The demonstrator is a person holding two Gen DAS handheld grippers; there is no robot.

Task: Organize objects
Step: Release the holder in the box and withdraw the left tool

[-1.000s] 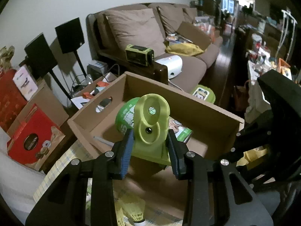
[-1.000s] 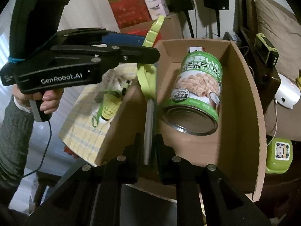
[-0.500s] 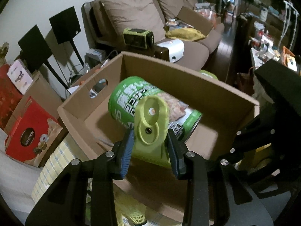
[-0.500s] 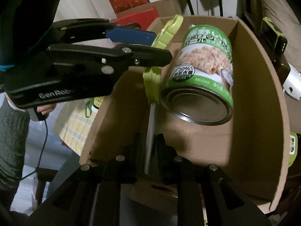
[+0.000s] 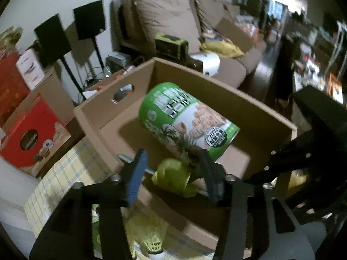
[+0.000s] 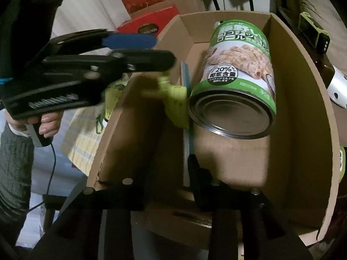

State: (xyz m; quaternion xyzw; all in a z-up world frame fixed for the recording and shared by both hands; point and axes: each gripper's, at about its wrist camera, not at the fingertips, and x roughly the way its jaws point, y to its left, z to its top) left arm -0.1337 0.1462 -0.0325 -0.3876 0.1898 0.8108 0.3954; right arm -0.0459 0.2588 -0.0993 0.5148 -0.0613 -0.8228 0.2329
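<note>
- Scissors (image 5: 173, 176), lime-handled: they lie inside the cardboard box (image 5: 260, 108), with the handles between the fingers of your left gripper (image 5: 171, 173) and the pale blade (image 6: 186, 151) running to just inside your right gripper (image 6: 171, 169).
- Left gripper: your jaws are opening; a gap shows between the blue pad (image 5: 135, 178) and the handles, and neither pad presses on them.
- Right gripper: your jaws are opening; the blade stands close to the right-hand finger, with no pad clamped on it.
- Green can (image 6: 236, 80): it lies on its side just ahead of both sets of jaws, beside the scissors.
- Shuttlecock (image 5: 153, 238): it sits outside the box, below your left jaws, on a checked cloth (image 5: 56, 186).
</note>
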